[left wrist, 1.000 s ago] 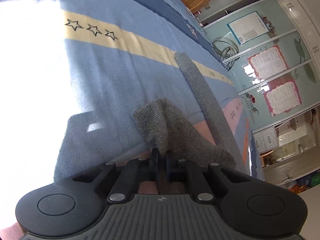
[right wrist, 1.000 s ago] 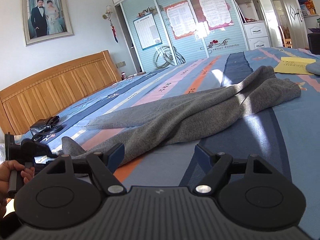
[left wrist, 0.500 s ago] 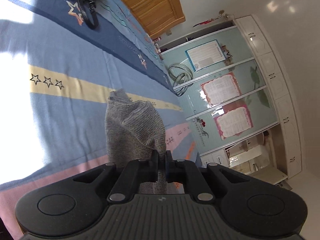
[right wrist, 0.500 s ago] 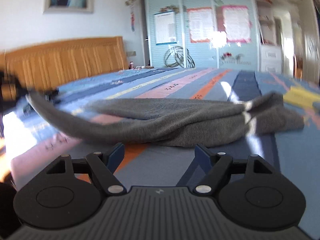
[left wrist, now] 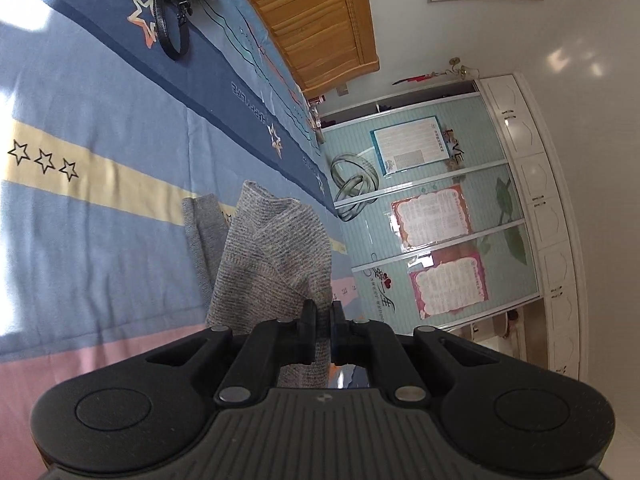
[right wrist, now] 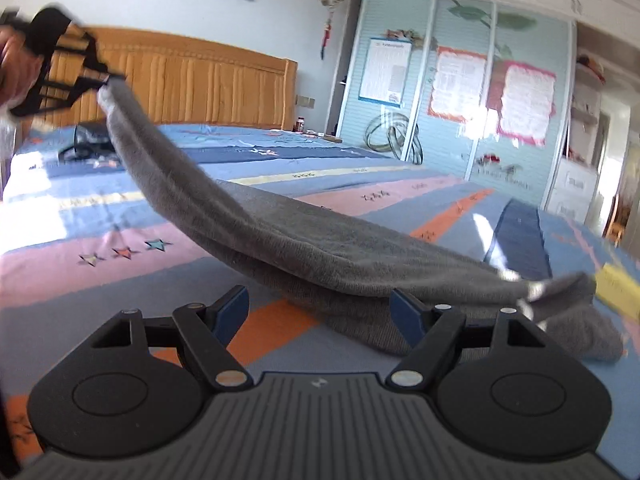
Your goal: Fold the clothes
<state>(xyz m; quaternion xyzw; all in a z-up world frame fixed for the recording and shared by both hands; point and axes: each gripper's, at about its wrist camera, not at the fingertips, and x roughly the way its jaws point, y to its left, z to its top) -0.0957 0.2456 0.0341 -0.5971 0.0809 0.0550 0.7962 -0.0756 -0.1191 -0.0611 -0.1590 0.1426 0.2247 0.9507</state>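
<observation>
Grey garment strung lengthwise from bedspread up to left gripper, jaws pinching its end; right gripper jaws wide, empty

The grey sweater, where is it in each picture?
Left wrist view: the grey sweater hangs in the lower middle, pinched in the shut left gripper.
Right wrist view: it stretches from the left gripper at upper left down to a heap on the bed at lower right, beyond the open right gripper.
Shared landmark: the wooden headboard.
</observation>
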